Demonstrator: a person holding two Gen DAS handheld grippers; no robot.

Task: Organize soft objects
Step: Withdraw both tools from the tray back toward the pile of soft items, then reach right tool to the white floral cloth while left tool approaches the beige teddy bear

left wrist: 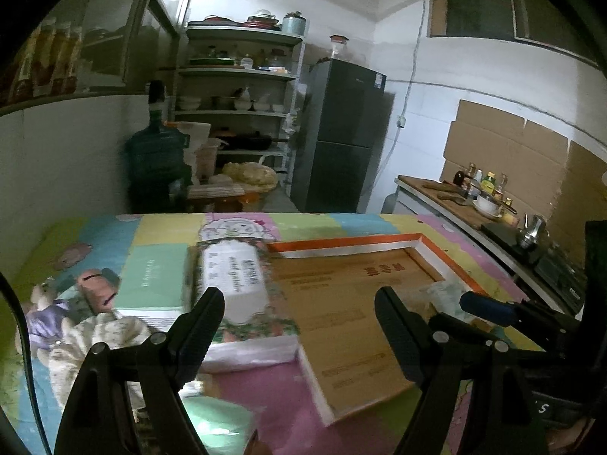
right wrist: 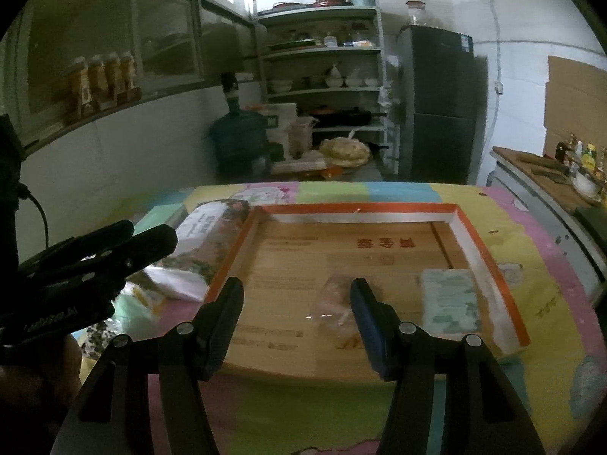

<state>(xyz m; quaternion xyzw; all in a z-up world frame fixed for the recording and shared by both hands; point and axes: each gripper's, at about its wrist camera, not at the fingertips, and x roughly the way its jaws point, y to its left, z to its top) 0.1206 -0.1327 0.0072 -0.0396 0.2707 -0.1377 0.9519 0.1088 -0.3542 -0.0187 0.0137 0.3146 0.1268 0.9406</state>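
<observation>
A shallow cardboard box [left wrist: 341, 303] with an orange-and-white rim lies on the colourful table cover; it also shows in the right wrist view [right wrist: 303, 258]. Inside it lie a clear plastic bag [right wrist: 335, 303] and a pale green tissue pack [right wrist: 449, 299]. Left of the box lie a long white packet with a floral wrap [left wrist: 235, 280], a mint green pack [left wrist: 155, 280] and soft toys [left wrist: 49, 303] with a crumpled cloth. My left gripper [left wrist: 299, 303] is open and empty above the packet and the box edge. My right gripper [right wrist: 296, 295] is open over the box, by the plastic bag.
The patchwork cover [right wrist: 538, 303] spreads over the whole table. Behind it stand a water jug [left wrist: 155, 159], a shelf rack with dishes [left wrist: 235, 106] and a dark fridge [left wrist: 341, 136]. A counter with bottles and a stove [left wrist: 485, 197] runs along the right.
</observation>
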